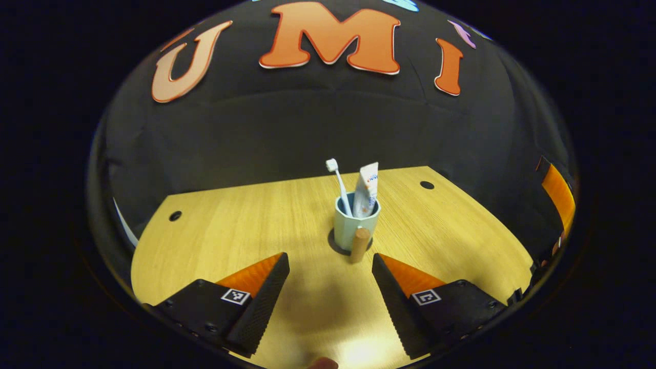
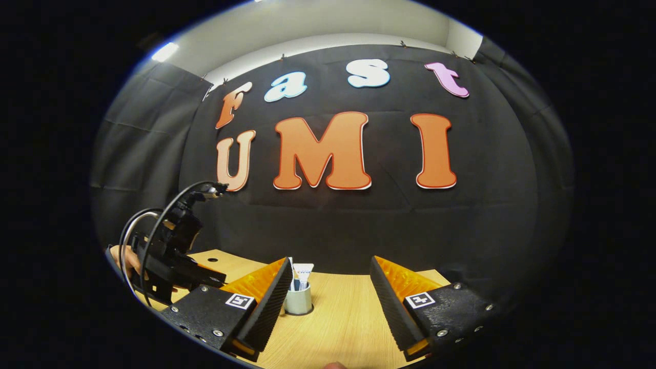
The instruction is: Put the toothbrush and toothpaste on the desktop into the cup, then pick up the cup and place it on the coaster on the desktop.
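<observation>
Wooden desktop (image 1: 230, 225) before the black cloth wall carries the cup (image 1: 353, 223) on its coaster (image 1: 334, 245), both grippers (image 1: 330, 287) (image 2: 328, 300) released, tube print unreadable.

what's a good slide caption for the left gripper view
Open left hand-held gripper faces the cup holding toothbrush and toothpaste, standing on the coaster.

a light wooden desktop (image 1: 230, 230) carries a dark coaster (image 1: 335, 246) with the cup (image 1: 353, 225) on it.
</observation>
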Demonstrator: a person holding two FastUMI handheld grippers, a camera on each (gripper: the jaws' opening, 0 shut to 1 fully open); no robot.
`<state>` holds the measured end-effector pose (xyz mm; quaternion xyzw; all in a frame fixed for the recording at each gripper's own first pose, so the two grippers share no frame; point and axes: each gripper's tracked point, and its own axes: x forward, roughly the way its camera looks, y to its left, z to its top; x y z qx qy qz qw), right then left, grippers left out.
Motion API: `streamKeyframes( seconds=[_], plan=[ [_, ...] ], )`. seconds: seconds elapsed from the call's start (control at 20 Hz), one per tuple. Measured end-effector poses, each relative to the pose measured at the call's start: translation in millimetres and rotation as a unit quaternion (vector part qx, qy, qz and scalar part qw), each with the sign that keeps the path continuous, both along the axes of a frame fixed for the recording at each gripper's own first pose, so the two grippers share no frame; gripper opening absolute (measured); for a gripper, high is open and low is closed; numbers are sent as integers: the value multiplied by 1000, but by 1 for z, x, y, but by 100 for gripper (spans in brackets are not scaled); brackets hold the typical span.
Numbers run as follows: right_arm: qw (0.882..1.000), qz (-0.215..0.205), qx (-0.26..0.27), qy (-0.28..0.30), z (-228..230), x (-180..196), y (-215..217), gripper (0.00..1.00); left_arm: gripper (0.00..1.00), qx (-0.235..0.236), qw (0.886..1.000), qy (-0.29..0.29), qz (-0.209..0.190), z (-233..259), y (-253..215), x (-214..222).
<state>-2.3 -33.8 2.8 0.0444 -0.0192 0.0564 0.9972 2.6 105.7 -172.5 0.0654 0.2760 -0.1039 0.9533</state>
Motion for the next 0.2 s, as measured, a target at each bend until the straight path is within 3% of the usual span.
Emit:
streamKeyframes(
  seconds=[0.2],
  plan=[
    [1000,15,-5,-17,7,1,24,92,98,28,996,-79,28,23,30,-15]
  ],
)
